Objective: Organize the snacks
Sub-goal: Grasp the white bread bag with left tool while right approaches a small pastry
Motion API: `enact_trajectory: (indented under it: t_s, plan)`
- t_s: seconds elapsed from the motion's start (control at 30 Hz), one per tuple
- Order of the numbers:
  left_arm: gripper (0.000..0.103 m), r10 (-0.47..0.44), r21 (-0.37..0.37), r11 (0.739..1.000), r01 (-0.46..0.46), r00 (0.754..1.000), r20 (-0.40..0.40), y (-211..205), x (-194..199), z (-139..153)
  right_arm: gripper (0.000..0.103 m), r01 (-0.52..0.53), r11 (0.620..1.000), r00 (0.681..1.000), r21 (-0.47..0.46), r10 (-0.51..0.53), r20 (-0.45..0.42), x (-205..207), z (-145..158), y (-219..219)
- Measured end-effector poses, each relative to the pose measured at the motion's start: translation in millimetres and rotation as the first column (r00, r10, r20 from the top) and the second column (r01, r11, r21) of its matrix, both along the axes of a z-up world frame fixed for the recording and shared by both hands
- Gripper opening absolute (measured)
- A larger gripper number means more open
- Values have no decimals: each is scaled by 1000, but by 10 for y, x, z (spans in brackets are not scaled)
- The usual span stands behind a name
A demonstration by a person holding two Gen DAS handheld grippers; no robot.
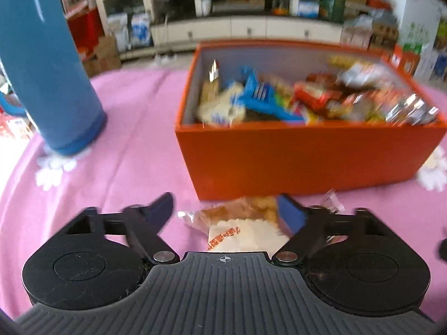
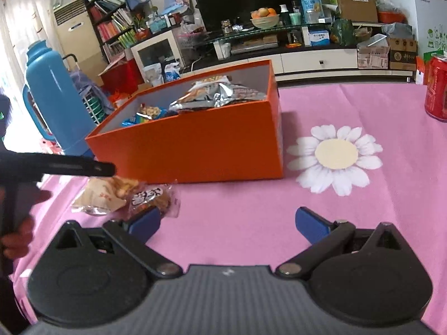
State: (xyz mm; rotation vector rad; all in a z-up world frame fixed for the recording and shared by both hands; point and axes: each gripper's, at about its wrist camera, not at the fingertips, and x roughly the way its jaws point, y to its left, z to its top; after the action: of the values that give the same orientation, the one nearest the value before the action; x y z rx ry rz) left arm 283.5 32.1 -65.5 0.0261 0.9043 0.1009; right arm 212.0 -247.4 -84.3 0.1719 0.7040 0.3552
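An orange box [image 1: 307, 159] full of snack packets stands on the pink tablecloth; it also shows in the right wrist view [image 2: 201, 150]. A white-and-orange snack packet [image 1: 245, 229] lies just in front of the box, between the open fingers of my left gripper [image 1: 226, 212], which hovers over it. In the right wrist view this packet [image 2: 103, 195] lies beside a second clear packet [image 2: 152, 195], under the left gripper's dark finger [image 2: 83, 166]. My right gripper [image 2: 227, 222] is open and empty, with its left fingertip next to the second packet.
A tall blue thermos [image 1: 47, 64] stands at the left of the table, left of the box [image 2: 56, 95]. A red can [image 2: 437, 88] stands at the far right. A white daisy print [image 2: 335, 156] marks the cloth right of the box. Shelves and a TV stand lie beyond.
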Motion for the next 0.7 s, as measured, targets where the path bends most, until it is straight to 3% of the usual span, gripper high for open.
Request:
enact_trajectory:
  t_s: [0.2, 0.4, 0.57, 0.7]
  plan:
    - [39, 9, -140, 990, -11, 1000, -13, 321, -301, -74, 102, 11, 1000, 1000, -20, -11, -7, 19, -13, -45]
    - [40, 1, -185, 983, -3, 1000, -7, 564, -732, -69, 102, -29, 997, 999, -73, 28, -23, 15, -95, 100]
    - [48, -20, -287, 958, 19, 1000, -2, 732, -875, -146, 102, -135, 988, 990, -78, 132, -49, 2, -121, 392]
    - [49, -23, -340, 940, 28, 1000, 16, 841, -900, -191, 102, -258, 948, 964, -185, 265, 15, 48, -20, 844]
